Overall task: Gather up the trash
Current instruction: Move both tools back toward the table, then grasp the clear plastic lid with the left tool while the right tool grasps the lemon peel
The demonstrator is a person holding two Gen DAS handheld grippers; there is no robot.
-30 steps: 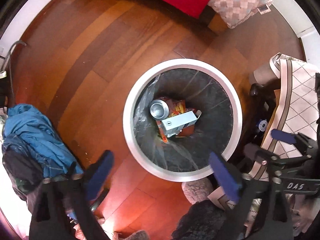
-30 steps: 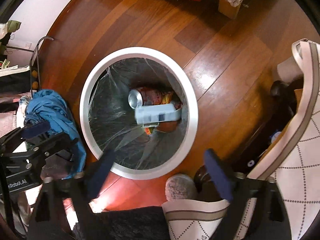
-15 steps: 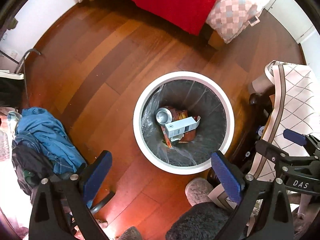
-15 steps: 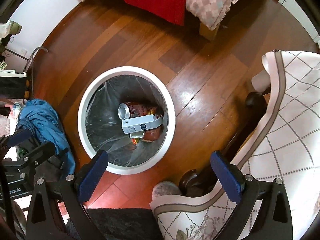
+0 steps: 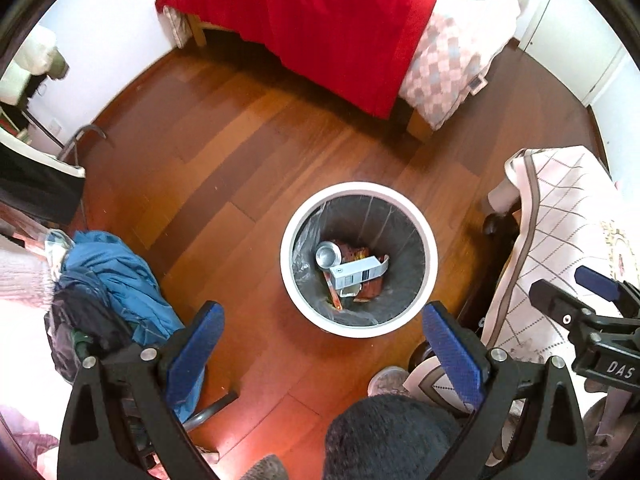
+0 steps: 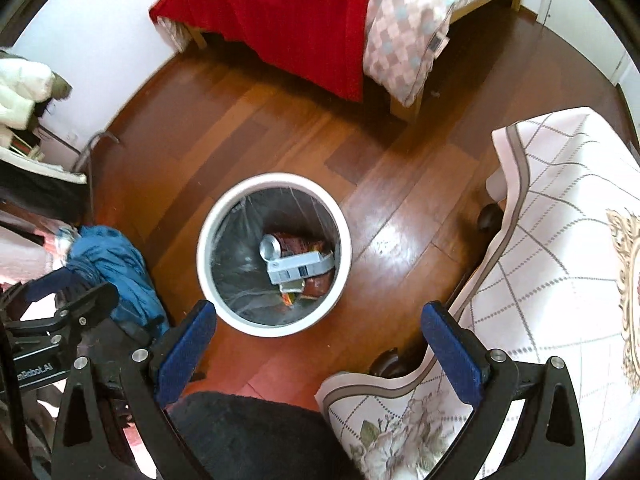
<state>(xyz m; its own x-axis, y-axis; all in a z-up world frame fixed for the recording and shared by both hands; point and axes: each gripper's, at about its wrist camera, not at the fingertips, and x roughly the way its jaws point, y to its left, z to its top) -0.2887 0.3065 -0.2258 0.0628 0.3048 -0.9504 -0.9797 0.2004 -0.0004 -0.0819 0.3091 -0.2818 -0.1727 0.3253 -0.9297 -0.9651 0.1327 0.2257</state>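
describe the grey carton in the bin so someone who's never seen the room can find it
On the wooden floor in front of the red-covered bed stands a round white-rimmed bin lined with a clear bag. Inside it, the grey carton lies on top of the pile, beside a drink can. It is the only boxy, pale grey item; the rest is round metal or orange-red wrappers.

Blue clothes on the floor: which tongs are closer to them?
Left. The left tongs hang just beside the blue clothes; the right tongs are farther off, past the trash bin, next to the patterned cloth.
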